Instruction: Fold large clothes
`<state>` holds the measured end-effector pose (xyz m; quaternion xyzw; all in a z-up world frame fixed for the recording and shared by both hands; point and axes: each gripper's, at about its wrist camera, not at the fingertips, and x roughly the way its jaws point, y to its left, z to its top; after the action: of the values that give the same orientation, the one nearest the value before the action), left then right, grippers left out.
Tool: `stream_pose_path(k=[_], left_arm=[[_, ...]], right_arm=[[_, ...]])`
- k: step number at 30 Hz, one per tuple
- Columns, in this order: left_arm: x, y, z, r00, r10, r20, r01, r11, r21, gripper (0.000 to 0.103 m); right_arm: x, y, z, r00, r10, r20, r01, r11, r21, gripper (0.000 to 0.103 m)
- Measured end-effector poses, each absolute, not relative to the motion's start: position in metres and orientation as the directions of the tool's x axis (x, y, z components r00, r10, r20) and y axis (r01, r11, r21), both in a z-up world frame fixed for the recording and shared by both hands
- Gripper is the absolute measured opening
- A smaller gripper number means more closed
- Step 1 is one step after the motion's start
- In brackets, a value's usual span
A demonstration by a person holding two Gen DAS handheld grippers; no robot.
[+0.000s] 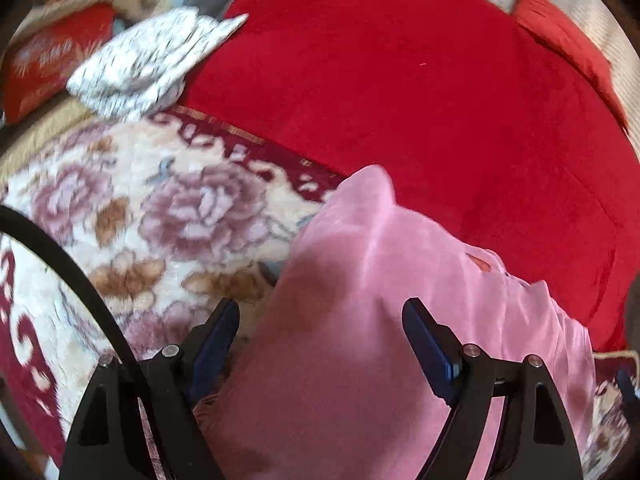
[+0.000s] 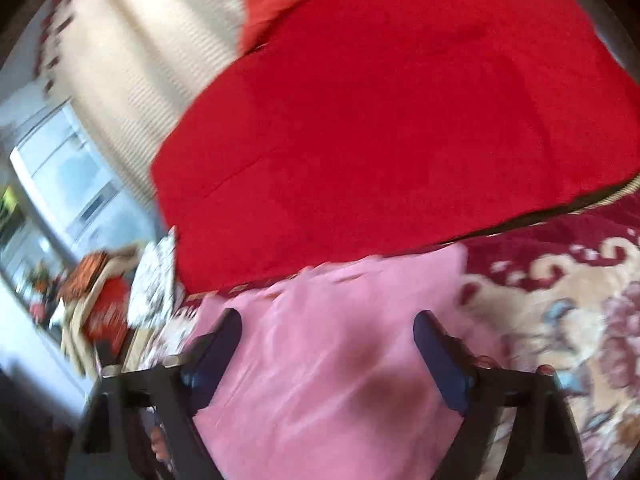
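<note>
Both pairs of fingers stand apart, clamped on nothing. Between the left fingers (image 1: 320, 344) the pink garment (image 1: 360, 300) rises in a bunched ridge running away toward the red cover (image 1: 440, 100). The right fingers (image 2: 328, 348) straddle the same cloth where it lies flatter. It rests on the floral blanket (image 1: 160, 208), directly ahead of both; which hand is nearer I cannot tell.

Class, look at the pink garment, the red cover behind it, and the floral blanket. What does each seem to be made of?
Pink garment: likely velour or soft knit, its folds catch a faint sheen. Red cover: matte, short-napped fabric, perhaps velvet or fleece. Floral blanket: thick plush fleece, with a fuzzy pile and soft-edged printed roses.
</note>
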<state>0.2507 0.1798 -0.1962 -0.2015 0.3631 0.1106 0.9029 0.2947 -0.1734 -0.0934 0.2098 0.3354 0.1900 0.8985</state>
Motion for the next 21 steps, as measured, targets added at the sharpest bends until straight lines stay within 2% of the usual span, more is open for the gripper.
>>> stream_pose_path(k=[3, 4, 7, 8, 9, 10, 12, 15, 19, 20, 21], left_arm=[[0.247, 0.173, -0.188, 0.731, 0.060, -0.679, -0.320, 0.910, -0.264, 0.084], [0.248, 0.173, -0.189, 0.725, 0.056, -0.686, -0.317, 0.912, -0.261, 0.084], [0.253, 0.175, -0.200, 0.678, 0.053, -0.733, -0.336, 0.909, -0.245, 0.084], [0.257, 0.178, -0.208, 0.642, 0.061, -0.764, -0.352, 0.909, -0.223, 0.084], [0.259, 0.181, -0.215, 0.609, 0.081, -0.789, -0.371, 0.908, -0.193, 0.084], [0.260, 0.184, -0.222, 0.579, 0.097, -0.810, -0.386, 0.907, -0.168, 0.085], [0.261, 0.193, -0.234, 0.564, 0.065, -0.823, -0.384, 0.903, -0.191, 0.094], [0.258, 0.196, -0.234, 0.569, 0.049, -0.821, -0.371, 0.906, -0.203, 0.094], [0.243, 0.194, -0.215, 0.604, 0.097, -0.791, -0.395, 0.899, -0.192, 0.094], [0.237, 0.194, -0.208, 0.626, 0.104, -0.773, -0.399, 0.894, -0.203, 0.094], [0.233, 0.194, -0.202, 0.641, 0.106, -0.760, -0.401, 0.891, -0.214, 0.094]], right_arm=[[0.286, -0.142, -0.108, 0.671, 0.471, -0.573, -0.250, 0.871, 0.424, 0.046], [0.285, -0.133, -0.115, 0.650, 0.464, -0.602, -0.252, 0.879, 0.405, 0.037], [0.296, -0.129, -0.148, 0.597, 0.411, -0.689, -0.209, 0.909, 0.361, 0.037], [0.302, -0.133, -0.161, 0.578, 0.372, -0.726, -0.169, 0.925, 0.339, 0.030], [0.307, -0.139, -0.172, 0.559, 0.344, -0.755, -0.130, 0.935, 0.330, 0.012], [0.309, -0.145, -0.178, 0.552, 0.326, -0.767, -0.101, 0.940, 0.327, 0.003], [0.305, -0.161, -0.184, 0.556, 0.321, -0.767, -0.055, 0.935, 0.351, 0.003], [0.289, -0.179, -0.193, 0.558, 0.284, -0.780, 0.010, 0.937, 0.348, 0.002], [0.275, -0.185, -0.188, 0.558, 0.269, -0.785, 0.022, 0.941, 0.338, 0.003], [0.272, -0.185, -0.184, 0.559, 0.262, -0.787, 0.026, 0.943, 0.332, 0.003], [0.270, -0.184, -0.181, 0.561, 0.263, -0.785, 0.033, 0.940, 0.339, 0.008]])
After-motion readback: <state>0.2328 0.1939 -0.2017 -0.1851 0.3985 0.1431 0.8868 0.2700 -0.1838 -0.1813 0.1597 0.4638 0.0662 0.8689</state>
